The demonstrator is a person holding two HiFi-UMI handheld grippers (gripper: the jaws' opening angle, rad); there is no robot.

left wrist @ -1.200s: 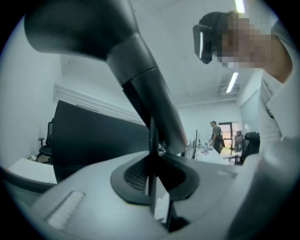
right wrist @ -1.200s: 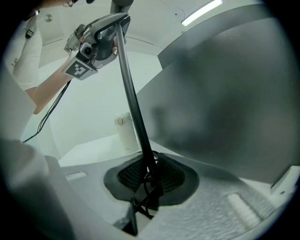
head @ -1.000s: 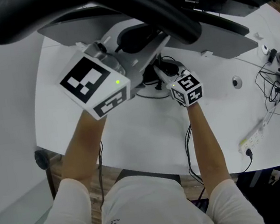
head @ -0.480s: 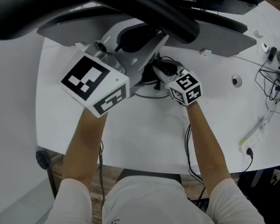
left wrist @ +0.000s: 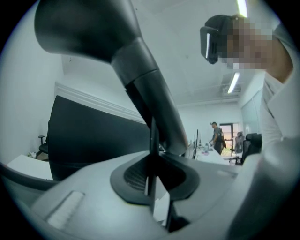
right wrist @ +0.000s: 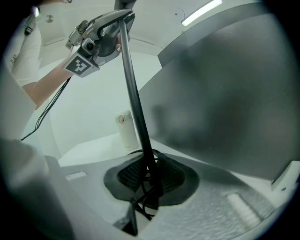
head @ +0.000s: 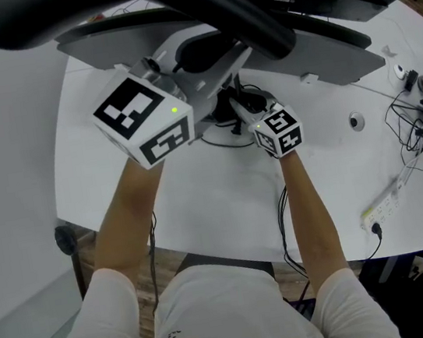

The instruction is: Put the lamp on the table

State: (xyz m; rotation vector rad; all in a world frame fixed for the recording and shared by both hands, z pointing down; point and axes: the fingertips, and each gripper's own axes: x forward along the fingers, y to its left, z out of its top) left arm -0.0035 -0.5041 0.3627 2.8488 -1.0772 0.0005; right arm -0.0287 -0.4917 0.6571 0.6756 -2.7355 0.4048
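The lamp is black, with a thick head and neck (head: 219, 9) close under the head camera and a thin pole below. My left gripper (head: 216, 69) is shut on the pole (left wrist: 153, 140) just under the thick neck (left wrist: 140, 79). My right gripper (head: 238, 107) is shut lower on the same pole (right wrist: 136, 103), where a black cable (right wrist: 145, 197) runs between the jaws. In the right gripper view the left gripper (right wrist: 101, 33) shows high on the pole. Both stand over the white table (head: 201, 205). The lamp's foot is hidden by the jaws.
Grey monitor backs (head: 327, 48) stand right behind the lamp. A small white device (right wrist: 125, 131) stands on the table beyond the pole. At the right lie a power strip (head: 383, 208), tangled cables (head: 409, 123) and a round grommet (head: 357, 123). The table's front edge runs below my arms.
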